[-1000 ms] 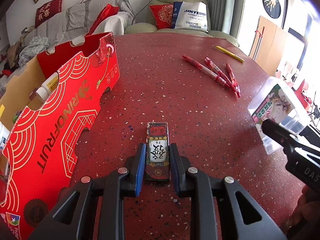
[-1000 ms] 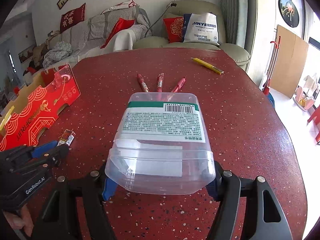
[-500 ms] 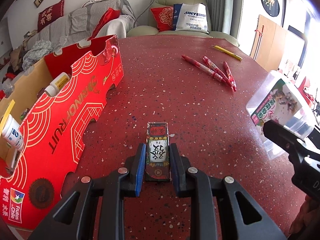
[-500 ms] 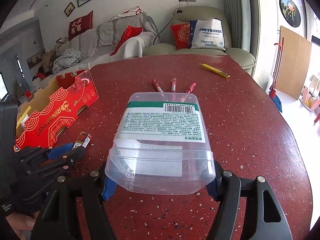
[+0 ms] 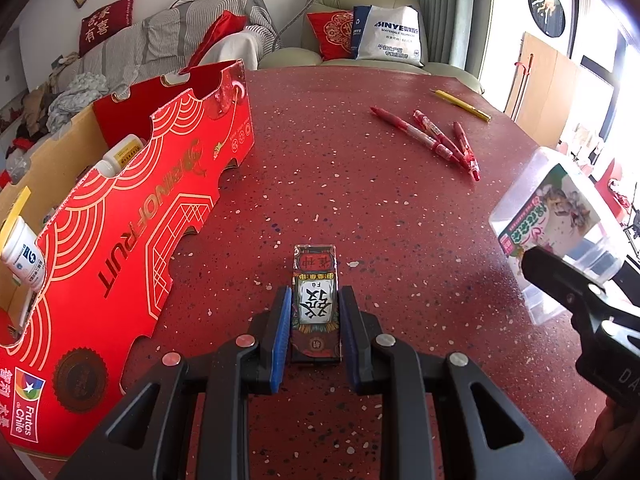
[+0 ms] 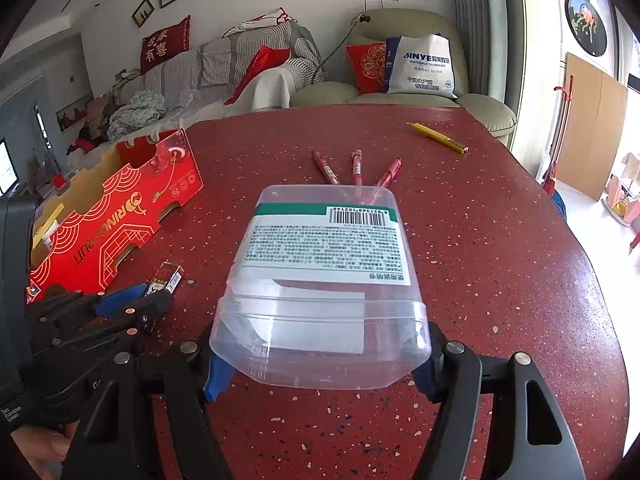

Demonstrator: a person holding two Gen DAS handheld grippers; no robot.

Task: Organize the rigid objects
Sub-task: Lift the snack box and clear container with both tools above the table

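My left gripper point(image 5: 315, 312) is shut on a small dark card box point(image 5: 316, 292) with a white label, held over the red table point(image 5: 340, 168); the box also shows in the right wrist view point(image 6: 167, 278). My right gripper point(image 6: 320, 360) is shut on a clear plastic tub point(image 6: 326, 276) with a printed label, lifted above the table; the tub also shows at the right of the left wrist view point(image 5: 556, 224). The red open cardboard box point(image 5: 120, 216) lies to the left, with white bottles point(image 5: 22, 252) inside.
Three red pens point(image 5: 436, 140) and a yellow pen point(image 5: 460, 105) lie on the far right part of the table. A sofa point(image 6: 240, 64) and an armchair with cushions and a white bag point(image 6: 420, 65) stand beyond the far table edge.
Both grippers have risen with their loads; the views look down from higher. The tub has lifted off the table. The red cardboard box shows more of its inside.
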